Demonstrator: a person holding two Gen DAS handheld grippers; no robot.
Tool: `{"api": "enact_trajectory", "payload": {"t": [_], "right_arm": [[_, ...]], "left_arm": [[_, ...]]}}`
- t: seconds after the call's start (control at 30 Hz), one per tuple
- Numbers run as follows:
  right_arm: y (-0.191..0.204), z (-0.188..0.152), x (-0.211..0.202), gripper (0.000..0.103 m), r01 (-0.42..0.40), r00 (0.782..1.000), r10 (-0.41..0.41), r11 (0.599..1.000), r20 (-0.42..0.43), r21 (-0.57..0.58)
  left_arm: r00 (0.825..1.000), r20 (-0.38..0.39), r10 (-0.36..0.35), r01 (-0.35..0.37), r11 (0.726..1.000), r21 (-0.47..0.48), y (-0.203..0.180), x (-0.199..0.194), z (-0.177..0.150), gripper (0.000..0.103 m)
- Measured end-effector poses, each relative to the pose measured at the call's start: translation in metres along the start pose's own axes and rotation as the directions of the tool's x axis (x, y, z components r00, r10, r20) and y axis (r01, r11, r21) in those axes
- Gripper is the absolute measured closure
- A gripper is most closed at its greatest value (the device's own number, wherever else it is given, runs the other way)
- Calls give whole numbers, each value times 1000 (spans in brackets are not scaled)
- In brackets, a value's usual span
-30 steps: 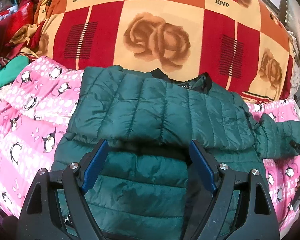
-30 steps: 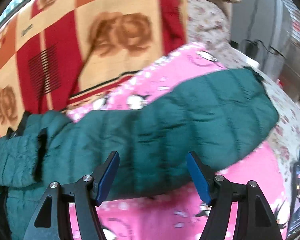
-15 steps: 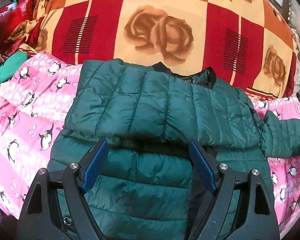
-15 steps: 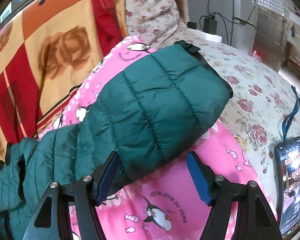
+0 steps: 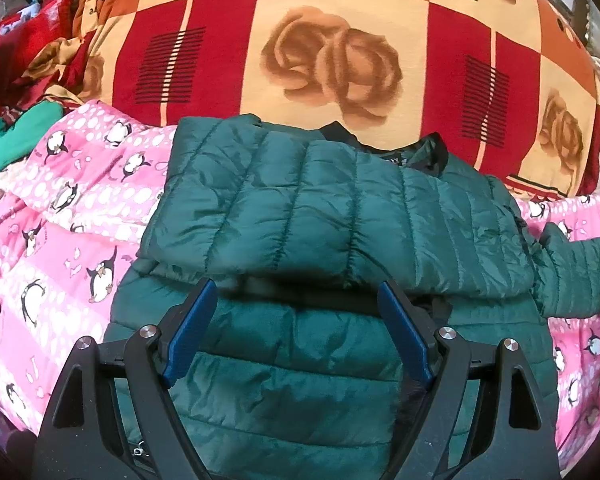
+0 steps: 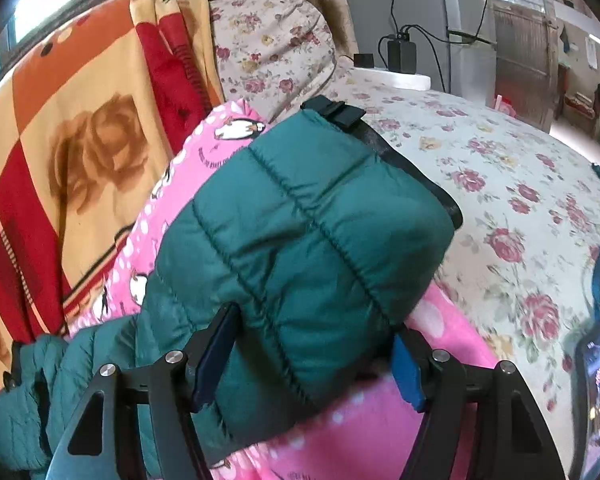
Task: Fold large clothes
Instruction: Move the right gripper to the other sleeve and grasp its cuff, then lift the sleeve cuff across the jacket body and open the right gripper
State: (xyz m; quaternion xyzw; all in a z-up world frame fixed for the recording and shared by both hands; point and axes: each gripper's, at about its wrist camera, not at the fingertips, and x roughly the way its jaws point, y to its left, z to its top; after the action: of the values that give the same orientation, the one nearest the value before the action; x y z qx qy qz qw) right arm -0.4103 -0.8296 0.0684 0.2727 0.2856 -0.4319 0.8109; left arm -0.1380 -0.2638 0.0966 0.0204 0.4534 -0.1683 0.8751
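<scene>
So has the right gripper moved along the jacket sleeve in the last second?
Yes. The right gripper has advanced toward the sleeve cuff, swinging rightward from the rose blanket toward the floral sheet.

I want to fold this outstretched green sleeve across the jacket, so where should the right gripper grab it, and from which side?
Grip the sleeve close to its black-edged cuff, coming from its near side as the right gripper now straddles it; the puffy tube fits between the open fingers there.

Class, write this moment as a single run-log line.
left gripper: open over green quilted puffer jacket | right gripper: open around jacket sleeve | step: sleeve fold pending
</scene>
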Motion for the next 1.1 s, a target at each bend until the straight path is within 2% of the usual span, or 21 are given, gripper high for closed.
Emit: {"api": "enact_trajectory", "payload": {"t": [0.03,0.1,0.17,0.33,0.47,0.57,0.73,0.93,1.1], "right_arm": [[-1,0,0,50,-10,1000,10,1000,7,1],[-2,1,-2,75,-39,999,39,999,19,8],[-2,0,-11,87,-114,993,113,993,38,18],[22,-5,-36,91,-234,970,235,972,64,-36],[53,-12,-62,91,-353,932,358,932,60,-79],[83,-20,-75,91,-410,908,418,902,33,-134],[143,-43,-90,91,-472,879,476,852,-39,-229],[207,-74,-89,92,-538,842,525,798,-123,-273],[265,-103,-98,92,-598,801,564,736,-200,-318]], "left_arm": [[1000,-1,-1,1,1000,-4,1,0,0,20],[1000,0,0,0,1000,-5,1,1,-1,20],[1000,2,2,-2,1000,-2,1,1,-1,20],[1000,8,2,-2,1000,7,-1,-1,-1,20],[1000,14,3,-3,1000,1,1,-3,1,20],[1000,21,9,-9,1000,-10,6,-6,3,20],[999,25,35,-34,999,-13,13,-6,3,20],[998,21,51,-50,998,-29,27,-5,4,20],[999,15,46,-45,998,-53,38,-2,3,20]]}}
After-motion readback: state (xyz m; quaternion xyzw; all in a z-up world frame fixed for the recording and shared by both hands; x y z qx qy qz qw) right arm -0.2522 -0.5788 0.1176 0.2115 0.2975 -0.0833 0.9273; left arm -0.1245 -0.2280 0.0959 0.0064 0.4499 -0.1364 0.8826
